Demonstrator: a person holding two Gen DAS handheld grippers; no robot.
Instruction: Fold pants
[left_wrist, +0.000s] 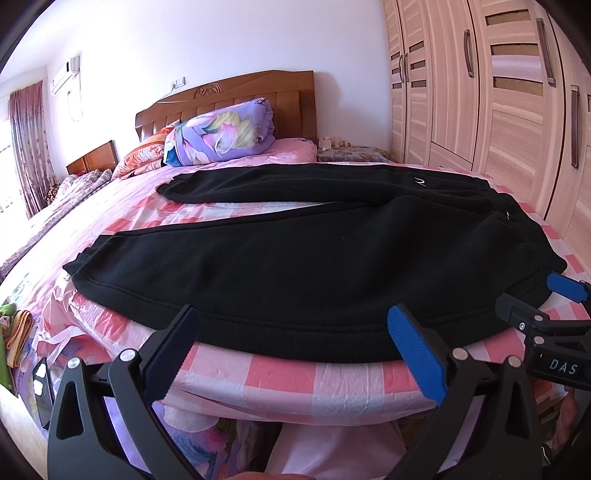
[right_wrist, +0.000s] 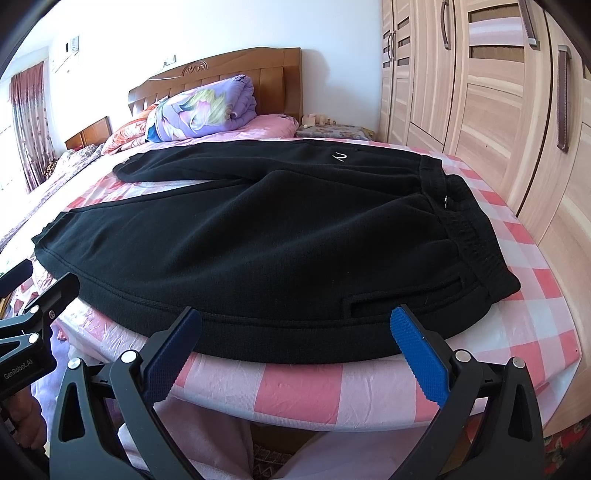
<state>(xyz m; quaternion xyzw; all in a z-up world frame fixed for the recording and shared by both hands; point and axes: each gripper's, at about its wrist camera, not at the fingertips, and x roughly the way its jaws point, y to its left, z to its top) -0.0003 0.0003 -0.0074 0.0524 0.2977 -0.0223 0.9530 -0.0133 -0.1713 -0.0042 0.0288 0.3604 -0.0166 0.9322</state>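
Black sweatpants (left_wrist: 295, 266) lie flat on the bed, waistband to the right, both legs stretching left and spread apart. They show the same way in the right wrist view (right_wrist: 258, 236). My left gripper (left_wrist: 295, 314) is open and empty, fingertips at the near side seam of the near leg. My right gripper (right_wrist: 295, 317) is open and empty at the near edge by the hip pocket (right_wrist: 402, 291). The right gripper also shows at the right edge of the left wrist view (left_wrist: 561, 291).
The bed has a pink checked sheet (left_wrist: 295, 380) that drops off at the near edge. A folded purple floral quilt (left_wrist: 221, 133) and pillows lie by the wooden headboard (left_wrist: 240, 96). A wardrobe (left_wrist: 498, 92) stands close on the right.
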